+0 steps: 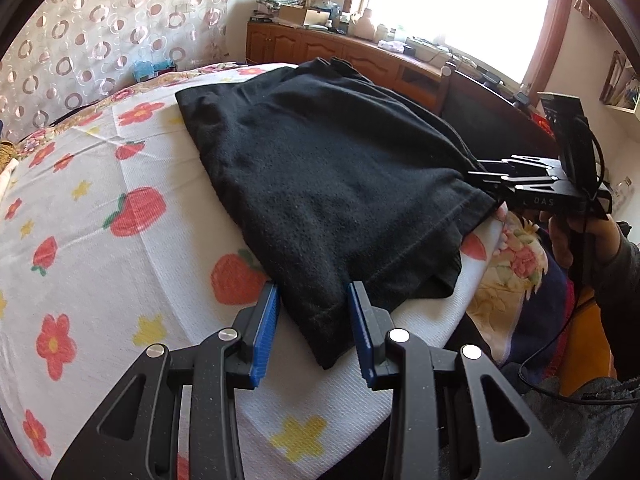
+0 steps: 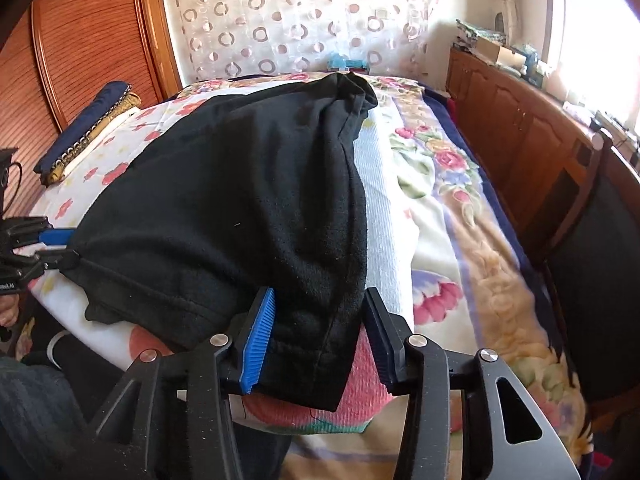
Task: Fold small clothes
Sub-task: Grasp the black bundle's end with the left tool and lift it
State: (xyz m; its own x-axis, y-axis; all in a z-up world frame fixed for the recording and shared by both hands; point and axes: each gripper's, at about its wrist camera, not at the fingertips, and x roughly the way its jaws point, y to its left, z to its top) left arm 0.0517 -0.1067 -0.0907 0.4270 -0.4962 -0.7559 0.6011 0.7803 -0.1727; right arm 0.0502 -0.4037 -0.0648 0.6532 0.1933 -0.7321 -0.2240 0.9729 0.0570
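While the black garment (image 1: 328,168) is spread flat on the strawberry-print cloth (image 1: 100,208) over the bed, its near hem is straddled by the left claw (image 1: 314,332) and the right claw (image 2: 318,340). Both sets of blue pads are seen parted around the corners, not pressing them, apparently so the hem can be lifted evenly. Beyond the garment, a patterned curtain (image 2: 304,16) is seen.

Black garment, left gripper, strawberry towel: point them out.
black garment (image 1: 320,168): left wrist view, middle of the top layer.
left gripper (image 1: 314,300): left wrist view, between its blue pads.
strawberry towel (image 1: 120,248): left wrist view, bare white part.
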